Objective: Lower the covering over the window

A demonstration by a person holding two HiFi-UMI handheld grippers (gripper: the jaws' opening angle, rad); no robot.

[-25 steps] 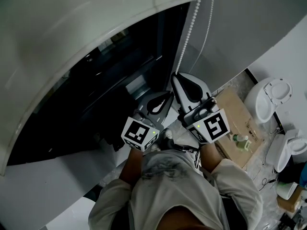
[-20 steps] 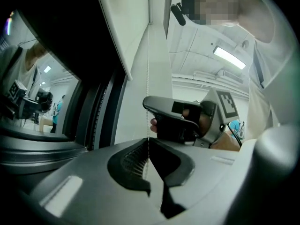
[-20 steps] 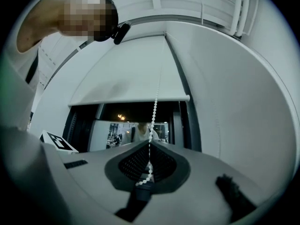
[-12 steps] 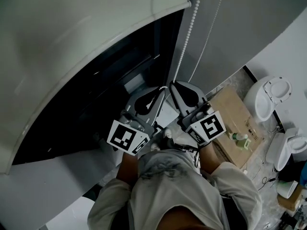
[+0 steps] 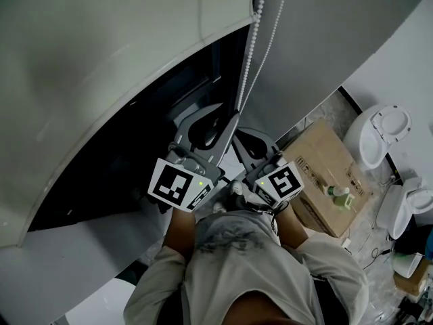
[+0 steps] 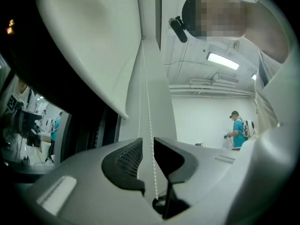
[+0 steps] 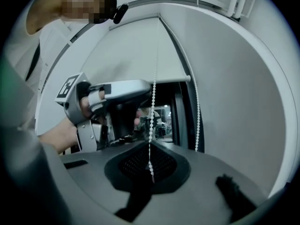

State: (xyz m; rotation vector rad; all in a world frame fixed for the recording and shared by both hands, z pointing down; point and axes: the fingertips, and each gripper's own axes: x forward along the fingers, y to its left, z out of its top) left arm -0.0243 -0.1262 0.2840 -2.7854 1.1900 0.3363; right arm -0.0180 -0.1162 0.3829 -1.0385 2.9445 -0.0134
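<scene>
while the right gripper (image 7: 151,150) kept its fingers pressed together on the bead chain (image 7: 152,102), pinching the strand right at the tips, the left gripper (image 6: 147,143) had just let go. its pads (image 6: 123,161) had been opening and now stood spread, with the chain running straight up through the gap and, as far as the left gripper view showed, touching neither pad. a 2nd strand hung just to the right of the right fingers, well clear of them.

a second earlier, in the head view, the left gripper had sat lower than the right. now its fingertips reached above the right's along the chain, and the right gripper had sunk, drawing its strand down with it. that read as a hand-over-hand pull: 1 gripper hauling while the other moved up for a fresh hold.

the roller blind (image 5: 101,59) hung above and beyond both sets of fingers, its hem seemingly a little further over the dark window (image 5: 135,137) than before, though the camera had shifted too. much glass below the hem was still bare, so the task looked only partly done. the left fingers would probably need to close on the same strand above the right ones before the right let go.
</scene>
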